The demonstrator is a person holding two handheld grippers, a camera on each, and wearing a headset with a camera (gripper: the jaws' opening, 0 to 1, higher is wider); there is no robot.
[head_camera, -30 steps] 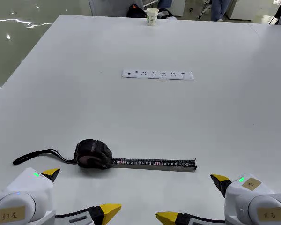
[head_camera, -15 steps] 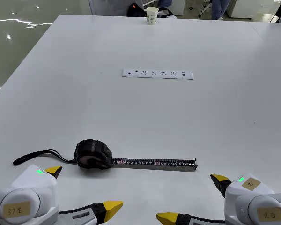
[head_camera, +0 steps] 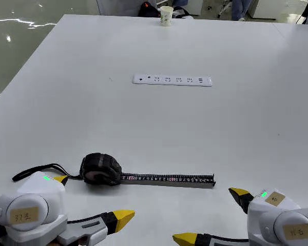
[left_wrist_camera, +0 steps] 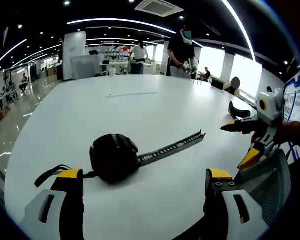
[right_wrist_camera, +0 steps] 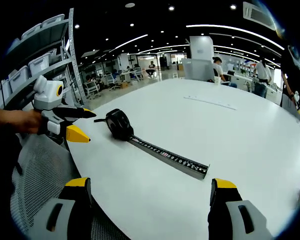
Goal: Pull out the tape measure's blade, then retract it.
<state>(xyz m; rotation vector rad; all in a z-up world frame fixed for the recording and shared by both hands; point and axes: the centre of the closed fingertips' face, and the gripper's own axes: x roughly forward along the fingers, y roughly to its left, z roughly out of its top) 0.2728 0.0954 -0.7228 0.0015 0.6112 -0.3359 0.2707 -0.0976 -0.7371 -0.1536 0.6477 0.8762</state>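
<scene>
A black tape measure (head_camera: 101, 169) lies on the white table (head_camera: 159, 123) near its front edge, a black wrist strap (head_camera: 36, 170) trailing to its left. Its blade (head_camera: 168, 179) is drawn out flat to the right, ending in a hook (head_camera: 213, 180). My left gripper (head_camera: 90, 200) hovers open in front of the case, touching nothing; the case (left_wrist_camera: 113, 157) sits ahead of its jaws. My right gripper (head_camera: 210, 217) is open near the blade's end (right_wrist_camera: 199, 170), apart from it.
A white power strip (head_camera: 172, 80) lies across the table's middle. A paper cup (head_camera: 166, 16) stands at the far edge. People stand beyond the table (left_wrist_camera: 181, 50). A mesh chair back (right_wrist_camera: 37, 170) is close behind the front edge.
The left gripper has edged a little toward the tape measure's case. The tape measure, its blade and the right gripper have kept their places.
</scene>
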